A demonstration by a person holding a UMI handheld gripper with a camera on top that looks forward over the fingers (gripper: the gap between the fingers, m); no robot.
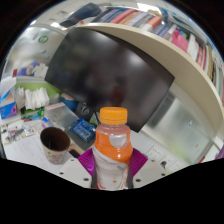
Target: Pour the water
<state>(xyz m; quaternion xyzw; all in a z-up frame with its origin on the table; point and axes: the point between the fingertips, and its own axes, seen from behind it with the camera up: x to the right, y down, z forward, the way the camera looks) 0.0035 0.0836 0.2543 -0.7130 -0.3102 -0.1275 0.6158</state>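
Bottle (112, 150) base: hidden below the fingers (88, 160).
Mug (55, 145) left of bottle: contents too dark to tell.
Shelf items (30, 97) behind mug: too small to identify.

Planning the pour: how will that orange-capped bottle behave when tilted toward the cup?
The bottle looks like thin plastic, so it probably flexes under the fingers pressing it. It appears mostly full of orange liquid, likely weighty. Its cap is on, so nothing pours yet into the brown cup.

Gripper (112, 166): two fingers, magenta pads (87, 160) on inner faces
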